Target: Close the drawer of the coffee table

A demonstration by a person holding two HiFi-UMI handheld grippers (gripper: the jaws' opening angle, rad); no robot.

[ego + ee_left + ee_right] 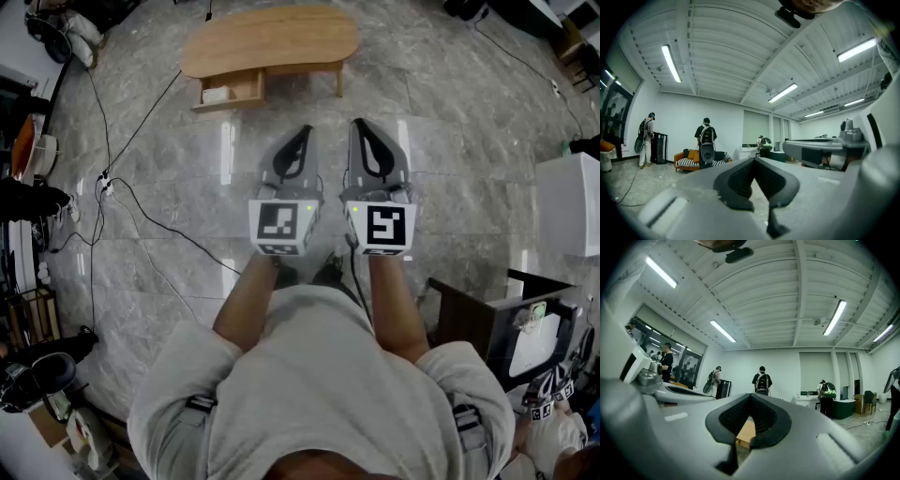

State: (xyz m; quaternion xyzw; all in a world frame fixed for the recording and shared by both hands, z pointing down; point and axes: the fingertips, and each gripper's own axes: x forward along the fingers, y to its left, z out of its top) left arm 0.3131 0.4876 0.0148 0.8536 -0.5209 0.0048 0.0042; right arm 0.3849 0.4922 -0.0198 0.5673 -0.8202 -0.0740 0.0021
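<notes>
Under the left end of the coffee table [272,39] the drawer [231,92] hangs open, well apart from the left gripper [305,131] and the right gripper [360,124] — both level, jaws pressed together on nothing — so an off-centre shove could jam the drawer askew or slide the table across the floor [469,122].

both forearms extended, left hand-held gripper [298,141] and right hand-held gripper [366,131] level, jaws closed, empty.
</notes>
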